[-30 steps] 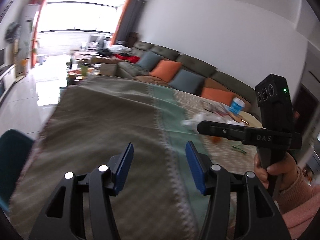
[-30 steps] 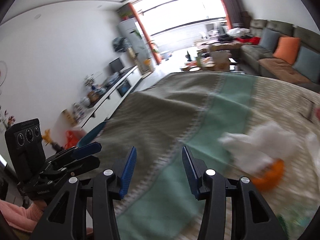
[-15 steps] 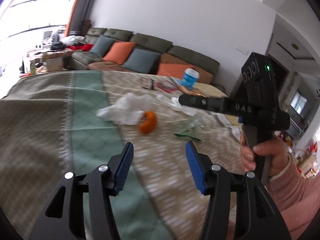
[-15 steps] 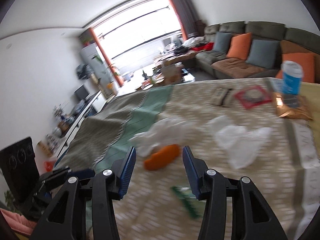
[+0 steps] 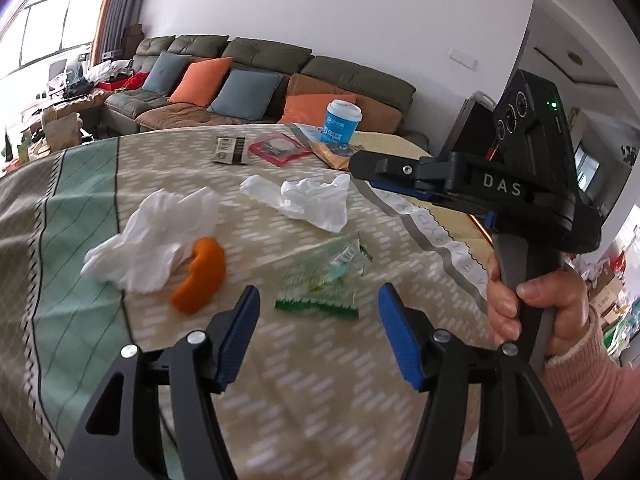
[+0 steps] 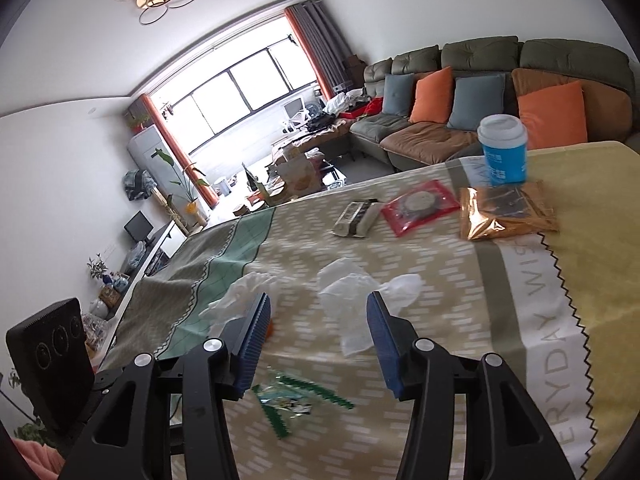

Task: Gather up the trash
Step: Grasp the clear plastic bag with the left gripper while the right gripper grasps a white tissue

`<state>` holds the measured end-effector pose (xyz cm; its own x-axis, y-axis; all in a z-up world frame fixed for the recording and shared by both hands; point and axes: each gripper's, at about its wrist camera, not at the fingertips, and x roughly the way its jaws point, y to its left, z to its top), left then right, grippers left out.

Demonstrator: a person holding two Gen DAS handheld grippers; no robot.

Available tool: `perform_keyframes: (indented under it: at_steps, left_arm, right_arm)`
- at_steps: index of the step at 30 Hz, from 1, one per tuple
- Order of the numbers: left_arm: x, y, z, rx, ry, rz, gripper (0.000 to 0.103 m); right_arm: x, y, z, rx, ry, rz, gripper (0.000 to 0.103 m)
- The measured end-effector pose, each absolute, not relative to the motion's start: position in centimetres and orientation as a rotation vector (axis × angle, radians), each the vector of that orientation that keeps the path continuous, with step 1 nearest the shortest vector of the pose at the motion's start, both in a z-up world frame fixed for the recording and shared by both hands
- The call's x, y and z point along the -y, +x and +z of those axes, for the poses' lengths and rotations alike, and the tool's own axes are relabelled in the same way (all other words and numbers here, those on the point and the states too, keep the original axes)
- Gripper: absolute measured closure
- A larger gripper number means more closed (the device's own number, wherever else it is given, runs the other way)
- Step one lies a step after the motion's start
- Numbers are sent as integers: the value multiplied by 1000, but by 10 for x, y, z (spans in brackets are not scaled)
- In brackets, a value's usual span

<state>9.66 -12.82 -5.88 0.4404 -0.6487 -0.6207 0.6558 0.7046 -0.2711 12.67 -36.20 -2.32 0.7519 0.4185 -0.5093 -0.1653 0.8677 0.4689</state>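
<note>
The left gripper (image 5: 318,330) is hovering over the patterned tablecloth (image 5: 320,392), its blue-padded jaws opening with nothing pinched between them; the right gripper (image 6: 318,340) is hovering likewise, jaws also opening and gripping nothing, and a hand (image 5: 536,308) in a pink sleeve is clutching its handle. Taking the clear wrapper with the green zigzag edge (image 5: 326,280) as the landmark, it is lying on the cloth just ahead of the left gripper's tips and low between the right gripper's fingers. Just to its left in the left wrist view, a piece of orange peel (image 5: 202,276) is touching a crumpled white tissue (image 5: 154,236). Beyond the wrapper, a second crumpled white tissue (image 5: 308,200) is lying apart. Farther still are sitting a black-and-white packet (image 6: 356,218), a red packet (image 6: 420,206) and a shiny gold bag (image 6: 504,212), with a blue cup with a white lid (image 6: 503,148) standing just behind the bag. Behind the table, a green sofa with orange and blue cushions (image 5: 256,76) is lining the wall.
</note>
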Motion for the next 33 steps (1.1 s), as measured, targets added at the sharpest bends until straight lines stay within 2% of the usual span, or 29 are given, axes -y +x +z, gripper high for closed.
perform_keyframes:
  at_steps: [11, 14, 16, 18, 21, 33]
  left_arm:
    - [153, 127, -78, -898, 61, -820, 42]
    - [155, 131, -81, -913, 54, -829, 55]
    - [156, 130, -82, -915, 55, -834, 72]
    - [157, 128, -83, -911, 61, -839, 83]
    - [157, 124, -81, -895, 66, -836, 94]
    - [122, 108, -65, -826, -14, -820, 96]
  right_arm:
    - [379, 139, -36, -677, 458, 332, 50]
    - [381, 142, -38, -691, 456, 330, 48]
    - [382, 144, -39, -697, 451, 324, 47]
    - [382, 148, -40, -706, 446, 319, 47]
    - [383, 154, -43, -726, 443, 310, 47]
    - [371, 171, -58, -810, 408, 290, 47]
